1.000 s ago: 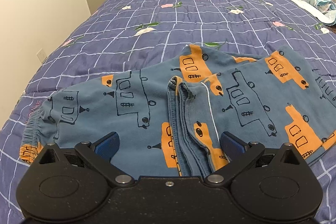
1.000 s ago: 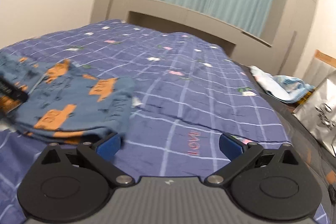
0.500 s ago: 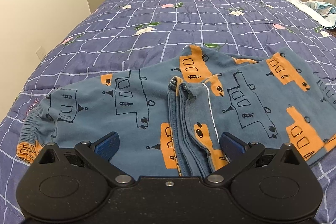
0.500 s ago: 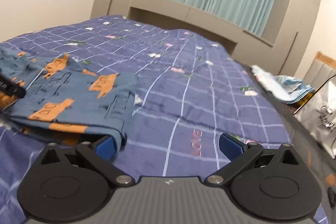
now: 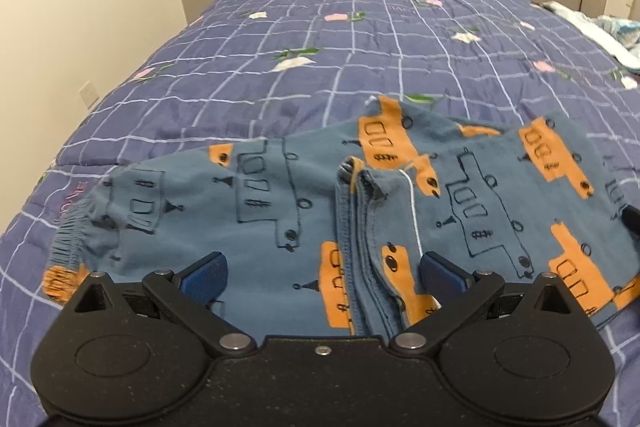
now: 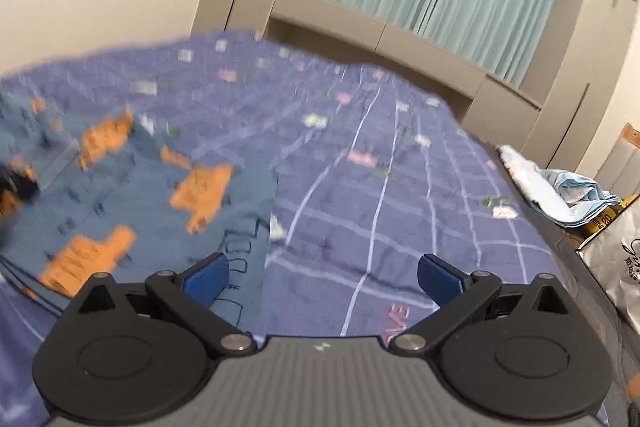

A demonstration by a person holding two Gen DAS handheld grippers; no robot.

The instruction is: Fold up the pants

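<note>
Left wrist view: the left gripper hangs released over the folded pants lying on the bed. Right wrist view: the right gripper is released too, at the pants' blurred edge.

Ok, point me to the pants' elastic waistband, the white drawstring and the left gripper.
waistband (image 5: 70, 233), left wrist view, on the gathered elastic edge.
drawstring (image 5: 414, 211), left wrist view, on the cord mid-length.
left gripper (image 5: 322, 269), left wrist view, midway between the blue fingertips.
</note>
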